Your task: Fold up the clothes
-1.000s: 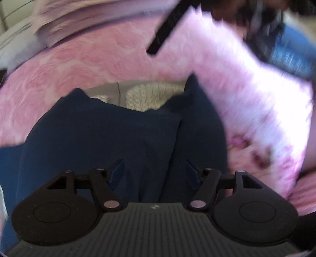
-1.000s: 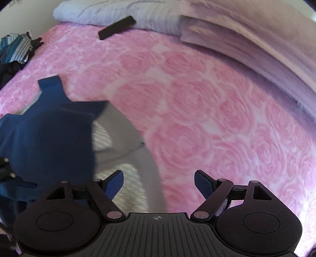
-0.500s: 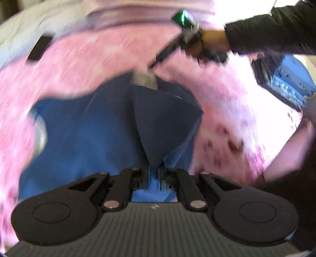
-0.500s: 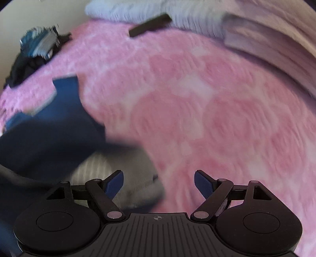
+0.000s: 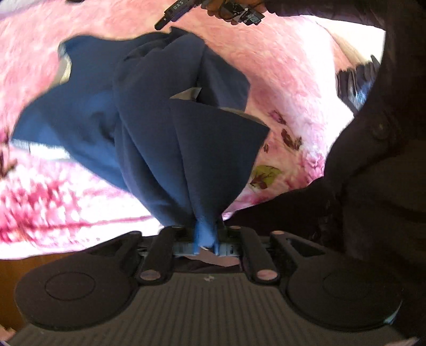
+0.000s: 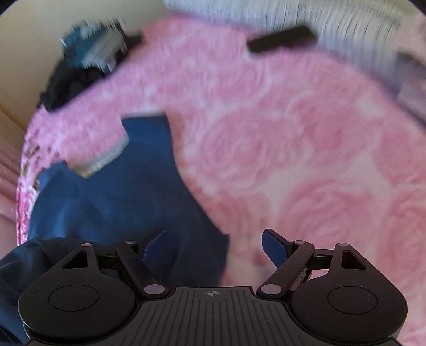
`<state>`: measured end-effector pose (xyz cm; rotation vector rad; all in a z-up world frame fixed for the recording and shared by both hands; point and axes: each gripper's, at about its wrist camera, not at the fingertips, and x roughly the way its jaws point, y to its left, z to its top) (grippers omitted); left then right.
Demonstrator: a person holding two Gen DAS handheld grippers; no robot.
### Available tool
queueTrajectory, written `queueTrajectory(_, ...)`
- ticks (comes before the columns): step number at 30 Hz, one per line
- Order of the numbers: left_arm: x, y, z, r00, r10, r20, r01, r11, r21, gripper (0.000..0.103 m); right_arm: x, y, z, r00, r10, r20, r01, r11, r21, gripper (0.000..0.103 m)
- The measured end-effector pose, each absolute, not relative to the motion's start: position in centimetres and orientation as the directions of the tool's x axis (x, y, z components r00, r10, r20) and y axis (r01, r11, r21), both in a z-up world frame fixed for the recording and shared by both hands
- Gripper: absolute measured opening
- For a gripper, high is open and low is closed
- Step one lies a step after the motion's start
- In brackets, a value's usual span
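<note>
A navy garment with a grey inner lining hangs bunched from my left gripper above the pink rose blanket. A fold of it is pinched between the narrow jaws, which are opening at this moment. In the right wrist view the rest of the garment lies on the blanket, its grey ribbed edge showing. My right gripper hovers open over the garment's right edge with nothing between its fingers. One of its fingers also shows at the top of the left wrist view.
A flat black object lies near the striped bedding at the far end of the bed. A pile of dark and teal clothes sits at the bed's far left corner. A person's dark sleeve fills the right of the left wrist view.
My left gripper closed on the navy cloth and lifted it, so the garment now hangs gathered. My right gripper, still open, moved left and lower over the garment.
</note>
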<state>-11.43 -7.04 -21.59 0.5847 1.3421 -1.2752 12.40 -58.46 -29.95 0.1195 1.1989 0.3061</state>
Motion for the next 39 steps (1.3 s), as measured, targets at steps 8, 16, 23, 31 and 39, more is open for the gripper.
queueTrajectory(8,-0.5,-3.8,-24.3,-0.051,-0.444,-0.895,0.787,0.534,-0.31,0.058,11.7,-56.3,-33.6,0.226,0.273,-0.935,-0.106,0.961,0.255,0.036)
queueTrajectory(16,11.6,-9.1,-32.1,0.203,-0.412,-0.889,0.693,0.702,-0.167,0.066,7.9,-55.8,-28.1,0.376,0.202,-0.905,-0.106,0.979,0.175,0.005)
queueTrajectory(23,13.5,-17.1,-35.8,0.095,-0.431,-0.897,0.845,0.512,-0.157,0.0,-0.8,-59.4,-25.2,0.442,0.075,-0.894,0.106,0.985,0.135,0.005)
queueTrajectory(31,10.1,-30.5,-27.4,0.05,-0.659,-0.75,0.96,0.238,-0.145,0.0,-10.4,-64.6,-19.9,0.518,-0.119,-0.847,0.382,0.918,0.105,0.004)
queueTrajectory(39,8.3,-41.6,-22.0,0.023,-0.76,-0.65,0.966,0.184,-0.181,0.023,-14.0,-72.3,-18.5,0.501,-0.338,-0.797,0.581,0.814,0.019,0.013)
